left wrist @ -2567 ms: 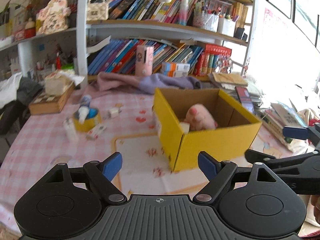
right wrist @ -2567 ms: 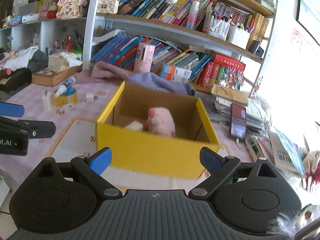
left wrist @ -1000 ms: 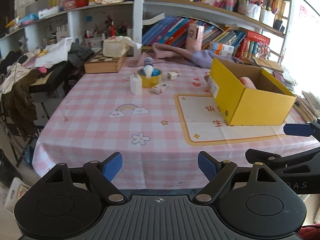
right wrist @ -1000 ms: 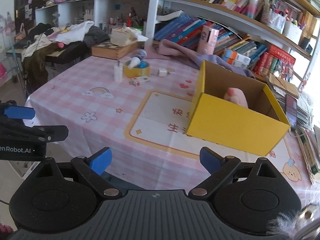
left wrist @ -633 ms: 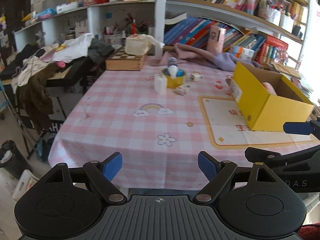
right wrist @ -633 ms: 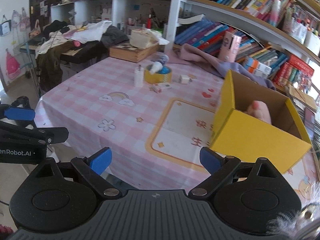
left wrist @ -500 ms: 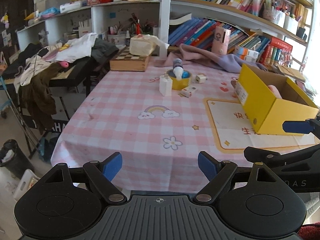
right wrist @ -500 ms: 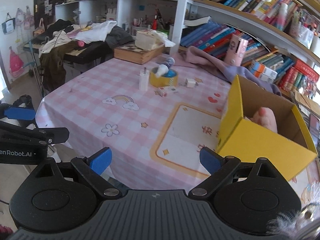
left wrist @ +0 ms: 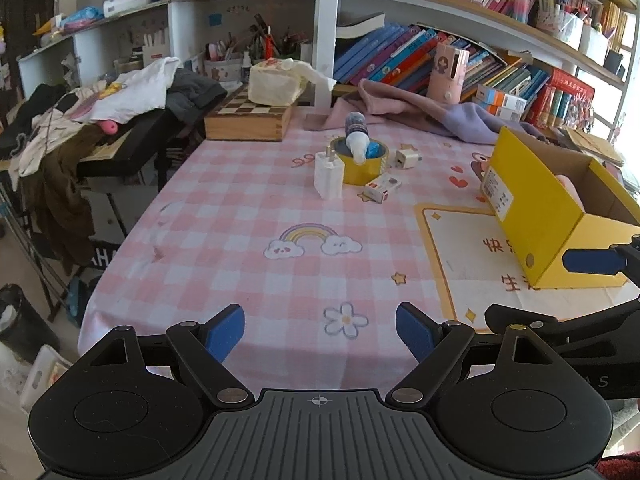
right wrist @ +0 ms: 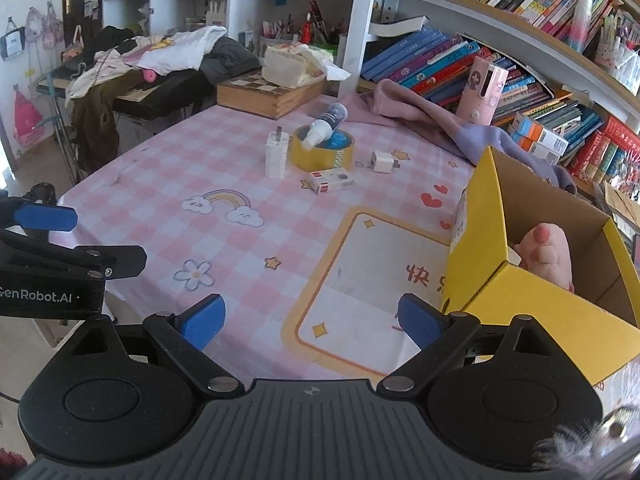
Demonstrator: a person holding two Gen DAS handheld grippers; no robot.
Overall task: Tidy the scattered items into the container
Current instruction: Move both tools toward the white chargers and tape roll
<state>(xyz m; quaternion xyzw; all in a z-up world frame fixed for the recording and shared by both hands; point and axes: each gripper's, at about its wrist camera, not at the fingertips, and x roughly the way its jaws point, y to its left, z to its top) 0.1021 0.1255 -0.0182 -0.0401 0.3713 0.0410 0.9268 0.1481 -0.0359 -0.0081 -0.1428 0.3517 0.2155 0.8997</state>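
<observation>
A yellow cardboard box stands at the table's right with a pink plush toy inside. Far across the table lie a yellow tape roll with a small white bottle leaning in it, a tall white plug, a small white charger cube and a small white-and-red box. My left gripper is open and empty over the near table edge. My right gripper is open and empty beside the box.
The pink checked tablecloth carries a cream mat with a yellow border. A wooden chessboard box, a purple cloth and bookshelves stand at the back. A clothes-covered bench stands left of the table.
Both grippers have pulled back from the yellow box and swung left, then eased forward towards the table again. Both stay open and empty.
</observation>
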